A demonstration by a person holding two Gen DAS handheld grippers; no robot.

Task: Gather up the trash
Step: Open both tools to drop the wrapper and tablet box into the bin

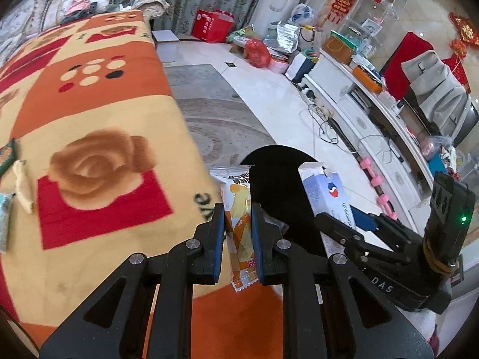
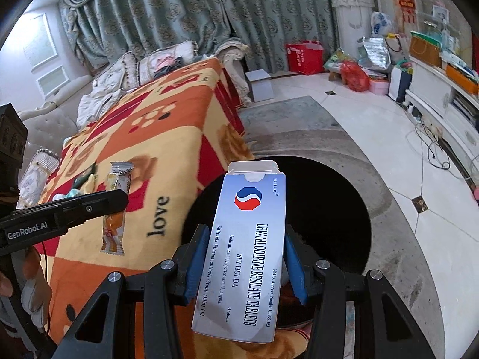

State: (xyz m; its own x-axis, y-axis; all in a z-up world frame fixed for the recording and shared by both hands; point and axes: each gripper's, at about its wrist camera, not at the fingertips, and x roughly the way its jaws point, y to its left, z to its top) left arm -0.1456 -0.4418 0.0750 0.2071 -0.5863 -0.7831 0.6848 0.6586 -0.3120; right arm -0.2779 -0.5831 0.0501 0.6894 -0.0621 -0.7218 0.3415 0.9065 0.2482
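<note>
Beside the table draped in an orange, cream and red rose-patterned blanket (image 1: 89,137), the left gripper (image 1: 238,230) is clenching an orange-and-white plastic snack wrapper (image 1: 239,221) between its blue-padded fingers (image 1: 218,239), the wrapper standing upright at the blanket's edge. Just to its right, the right gripper (image 2: 244,264) is grasping a pale blue-and-white cardboard tablet box (image 2: 245,251) by its long sides, its top flap standing open. Both pieces of trash are hanging over or just beside the round black opening of a bin (image 2: 329,215) sitting on the pale tiled floor (image 2: 374,119) against the table. Further back on the blanket, more scraps are lying near the left edge: a cream crumpled wrapper (image 1: 24,188) and a dark green packet (image 1: 7,155).
</note>
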